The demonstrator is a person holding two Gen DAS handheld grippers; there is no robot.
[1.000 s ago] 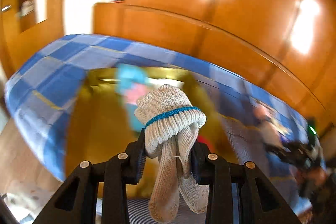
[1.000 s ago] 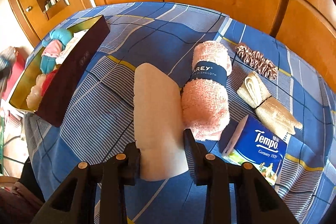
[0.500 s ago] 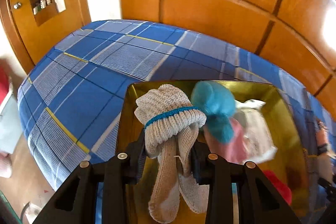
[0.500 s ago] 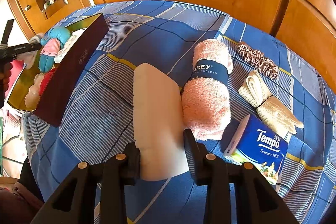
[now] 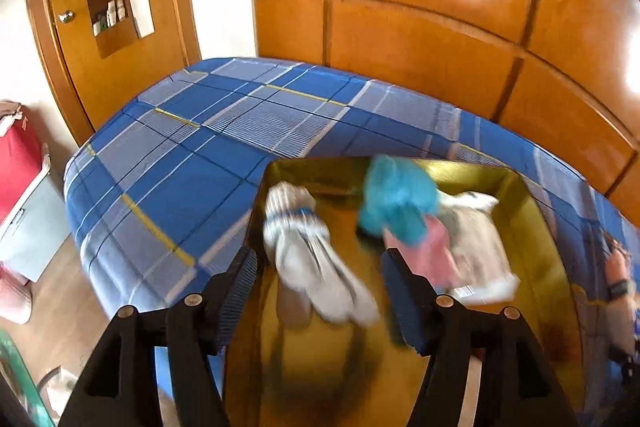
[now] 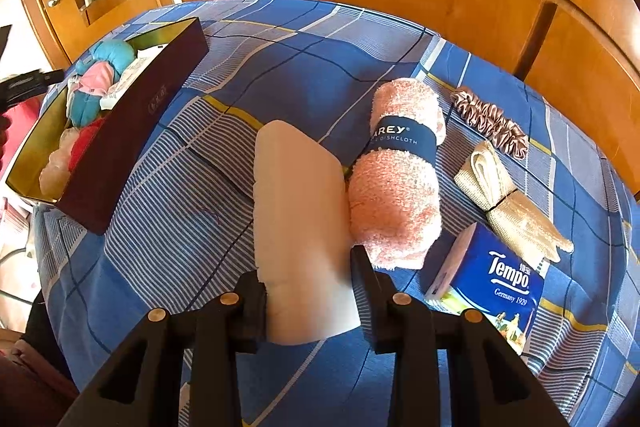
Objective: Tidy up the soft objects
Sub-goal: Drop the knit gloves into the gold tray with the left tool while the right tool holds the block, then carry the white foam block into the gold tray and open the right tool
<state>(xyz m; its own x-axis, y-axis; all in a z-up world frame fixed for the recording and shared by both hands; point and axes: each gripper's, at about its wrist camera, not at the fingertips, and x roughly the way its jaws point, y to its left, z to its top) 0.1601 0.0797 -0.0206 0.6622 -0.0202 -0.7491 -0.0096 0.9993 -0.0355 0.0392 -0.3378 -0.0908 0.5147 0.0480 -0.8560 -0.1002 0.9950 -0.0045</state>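
Observation:
My left gripper (image 5: 320,279) hangs over the gold-lined box (image 5: 532,211), its jaws opening. The white knitted glove bundle with a blue band (image 5: 304,247) is blurred and loose between them, clear of both pads, inside the box's near left part. A teal and pink soft toy (image 5: 396,203) and a white cloth (image 5: 476,243) lie to its right. My right gripper (image 6: 308,291) is shut on a white folded cloth (image 6: 296,195) lying on the blue checked bedcover (image 6: 168,247). The dark-sided box (image 6: 132,131) sits at the left in the right wrist view.
Beside the white cloth lie a pink rolled dishcloth (image 6: 400,179), a Tempo tissue pack (image 6: 492,279), a beige ribbon bundle (image 6: 508,203) and a striped scrunchie (image 6: 492,119). Wooden panelling stands behind the bed. A red case (image 5: 16,171) is on the floor at left.
The left gripper moved over the box and its jaws spread apart. The glove bundle slipped out of them into the box. The right gripper kept still on the white cloth.

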